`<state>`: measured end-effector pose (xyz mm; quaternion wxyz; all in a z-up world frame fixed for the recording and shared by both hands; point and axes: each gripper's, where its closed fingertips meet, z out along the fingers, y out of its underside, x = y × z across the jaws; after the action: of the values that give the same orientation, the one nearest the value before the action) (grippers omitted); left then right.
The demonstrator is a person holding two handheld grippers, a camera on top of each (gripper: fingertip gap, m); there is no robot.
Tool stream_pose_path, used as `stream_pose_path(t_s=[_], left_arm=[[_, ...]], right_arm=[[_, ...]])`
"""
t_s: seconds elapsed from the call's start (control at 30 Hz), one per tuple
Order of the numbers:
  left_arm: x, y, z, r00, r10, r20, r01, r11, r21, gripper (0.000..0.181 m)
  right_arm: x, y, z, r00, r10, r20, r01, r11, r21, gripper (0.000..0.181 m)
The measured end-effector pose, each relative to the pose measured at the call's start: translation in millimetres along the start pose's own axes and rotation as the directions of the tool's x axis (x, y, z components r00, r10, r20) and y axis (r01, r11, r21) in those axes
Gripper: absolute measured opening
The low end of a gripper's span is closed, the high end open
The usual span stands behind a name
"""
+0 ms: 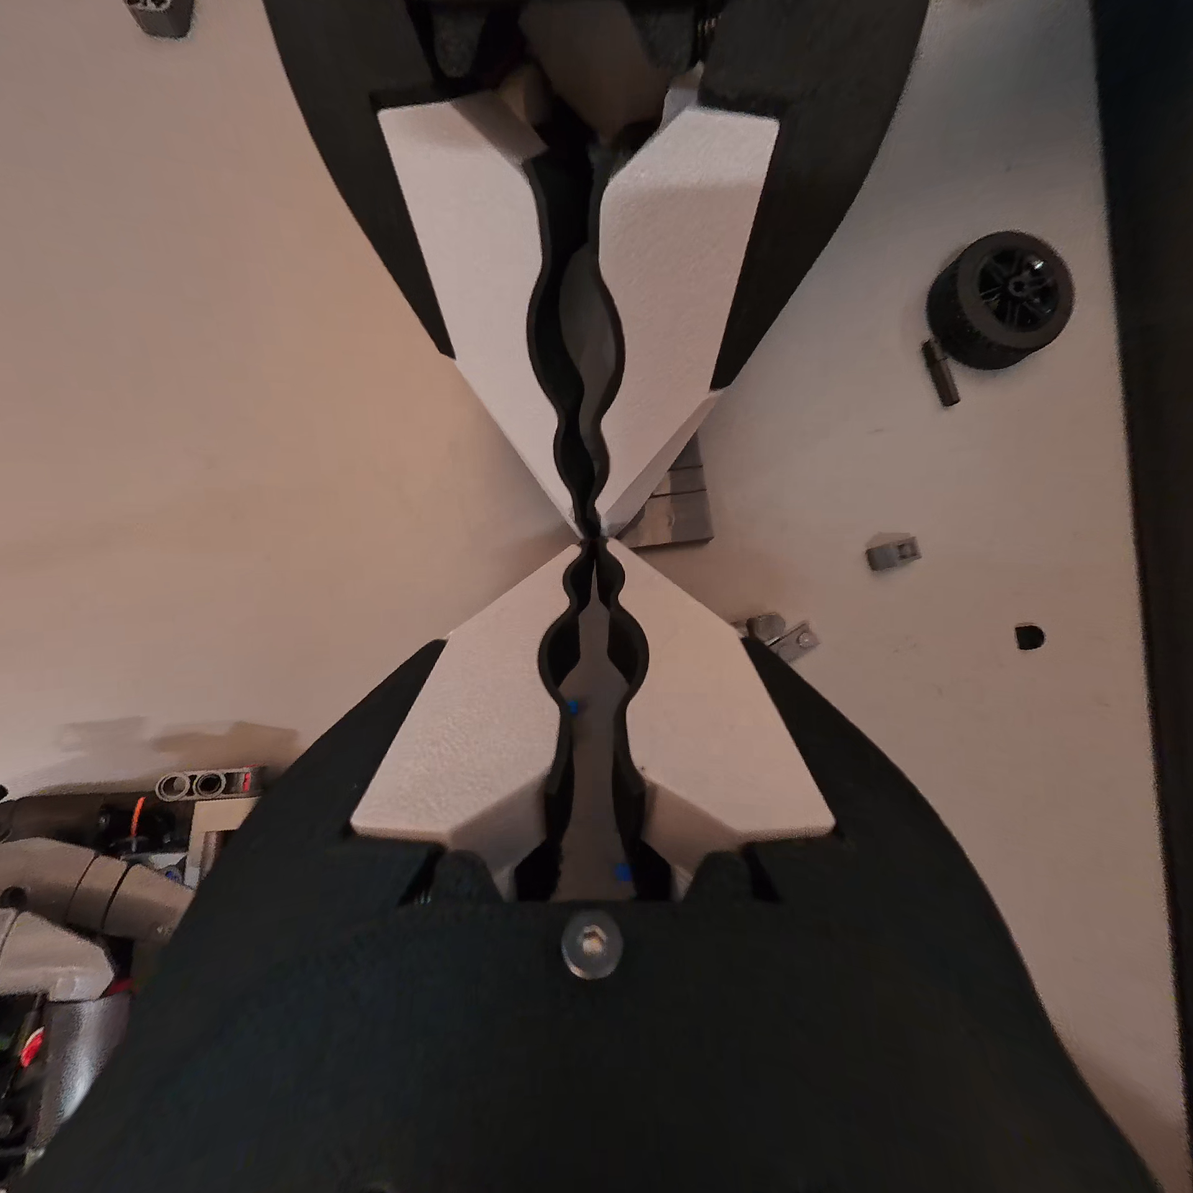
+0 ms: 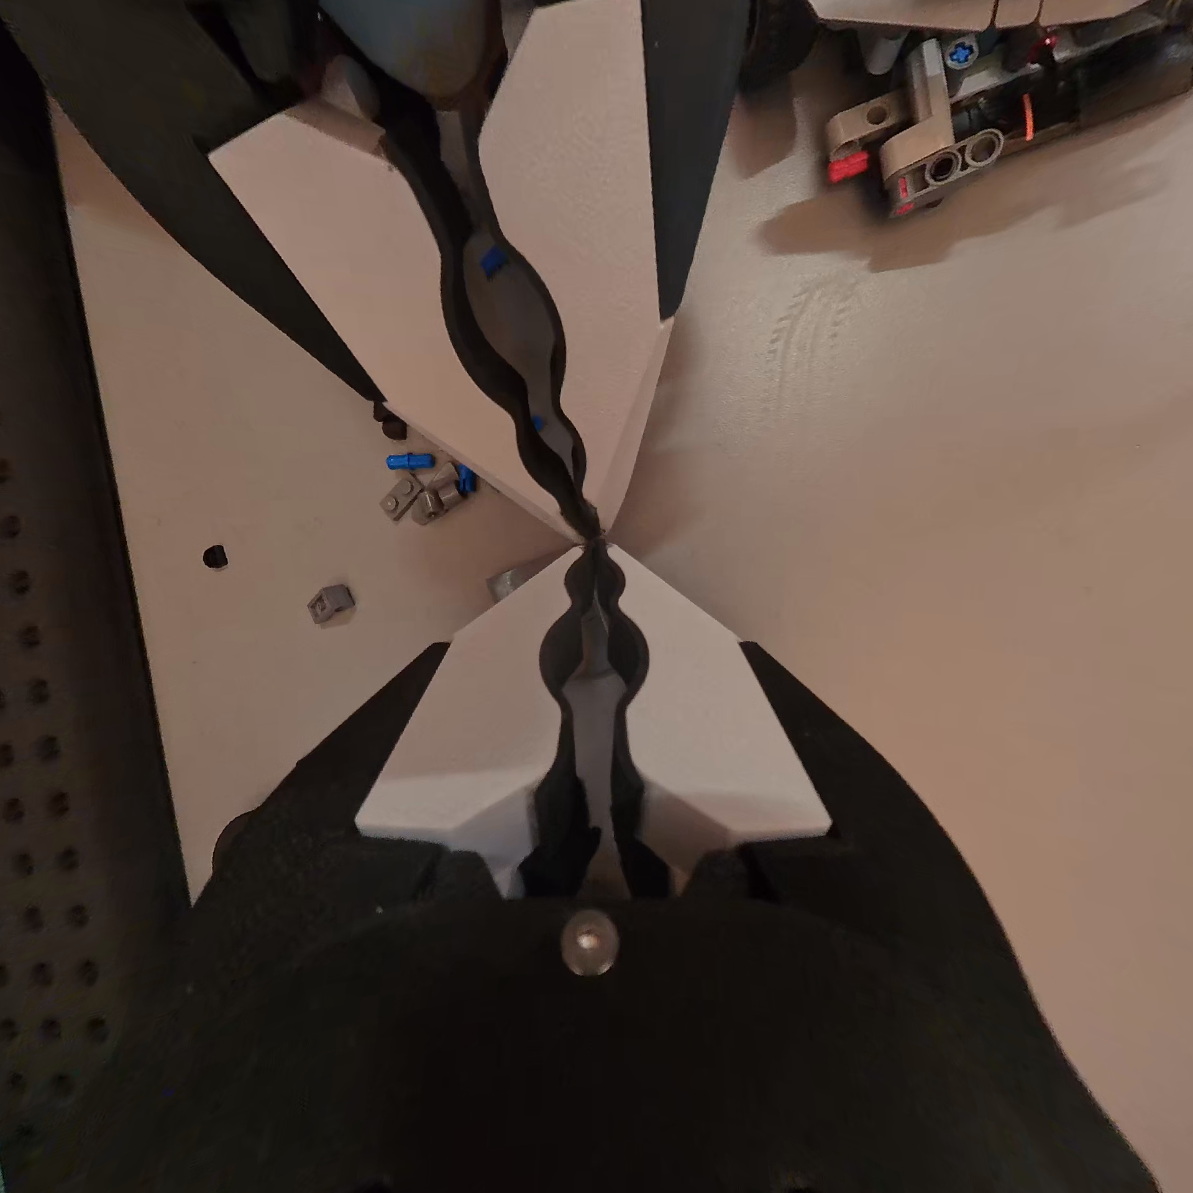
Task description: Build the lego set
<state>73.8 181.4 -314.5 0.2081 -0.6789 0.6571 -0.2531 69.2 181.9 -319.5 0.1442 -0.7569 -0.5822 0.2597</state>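
My left gripper [image 1: 589, 552] comes in from the bottom of the left wrist view, jaws shut. My right gripper [image 1: 594, 526] reaches in from the top, also shut, and the two meet tip to tip above the white table [image 1: 258, 387]. In the right wrist view my right gripper [image 2: 594, 554] is at the bottom and the left gripper [image 2: 584, 520] is at the top. I see no piece between either pair of tips. The partly built grey Lego model [image 1: 71, 884] lies at lower left, and at upper right in the right wrist view [image 2: 936, 122].
A black wheel [image 1: 1000, 300], a dark pin [image 1: 940, 373], a grey plate [image 1: 684, 510], small grey pieces [image 1: 894, 552] and brackets [image 1: 784, 634] lie right of the tips. Blue pins [image 2: 410, 461] and grey bits [image 2: 419, 500] lie left. A dark perforated surface [image 2: 39, 710] borders the table. My two grippers' fingertips are within a few centimetres of each other.
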Motion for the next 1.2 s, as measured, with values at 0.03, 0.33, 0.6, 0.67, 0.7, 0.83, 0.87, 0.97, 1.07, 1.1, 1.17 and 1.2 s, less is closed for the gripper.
stream_pose_path(t_s=[0.03,0.33,0.6,0.67,0.7,0.83,0.87,0.97,1.07,1.1,1.17,1.2], left_arm=[[0.4,-0.5,0.3,1.0,-0.004,-0.005,0.004,1.0,0.005,0.0],[2.9,7.7,7.6,1.0,0.022,-0.006,-0.022,0.999,-0.045,0.0],[0.4,8.8,3.6,1.0,0.012,-0.005,-0.012,0.999,-0.043,0.0],[-1.8,9.7,2.4,1.0,0.019,0.01,-0.018,0.998,-0.052,0.0],[-3.5,10.0,1.0,1.0,0.021,0.019,-0.02,0.998,-0.056,0.0],[-14.2,8.1,-6.4,0.998,-0.01,0.056,0.012,0.999,-0.035,0.0],[-18.0,9.2,-8.4,0.997,-0.016,0.072,0.019,0.999,-0.036,0.0],[-27.0,7.1,-17.1,0.994,-0.039,0.099,0.039,0.999,-0.005,0.0],[-34.4,3.4,-24.4,0.991,-0.063,0.12,0.059,0.998,0.035,0.0],[-36.6,4.2,-25.4,0.989,-0.066,0.131,0.061,0.997,0.038,0.0],[-37.8,5.8,-25.8,0.989,-0.071,0.131,0.066,0.997,0.041,0.0],[-38.1,6.7,-25.8,0.989,-0.071,0.132,0.066,0.997,0.04,0.0]], right_arm=[[0.0,0.3,0.0,1.0,-0.001,0.0,0.001,1.0,-0.001,0.0],[1.5,2.2,2.9,0.999,-0.036,-0.033,0.035,0.999,-0.024,0.0],[-2.9,-2.2,-7.2,0.999,-0.042,-0.01,0.042,0.999,0.003,0.0],[-10.9,-4.0,-7.5,0.997,-0.071,0.018,0.071,0.997,0.009,0.0],[-15.7,-4.8,-7.4,0.996,-0.089,0.033,0.088,0.996,0.01,0.0],[-34.7,-19.0,-1.9,0.985,-0.166,0.05,0.163,0.985,0.05,0.007],[-37.8,-23.4,0.8,0.983,-0.18,0.038,0.178,0.982,0.058,0.009],[-43.5,-35.2,12.9,0.98,-0.199,-0.005,0.199,0.978,0.056,0.01],[-51.1,-49.1,27.3,0.983,-0.183,-0.022,0.184,0.983,0.03,0.01],[-53.5,-49.4,32.8,0.983,-0.183,-0.025,0.183,0.983,0.001,0.011],[-45.7,-42.0,42.5,0.975,-0.201,-0.092,0.194,0.978,-0.083,0.012],[-44.0,-40.5,43.8,0.969,-0.22,-0.109,0.21,0.973,-0.094,0.012]])
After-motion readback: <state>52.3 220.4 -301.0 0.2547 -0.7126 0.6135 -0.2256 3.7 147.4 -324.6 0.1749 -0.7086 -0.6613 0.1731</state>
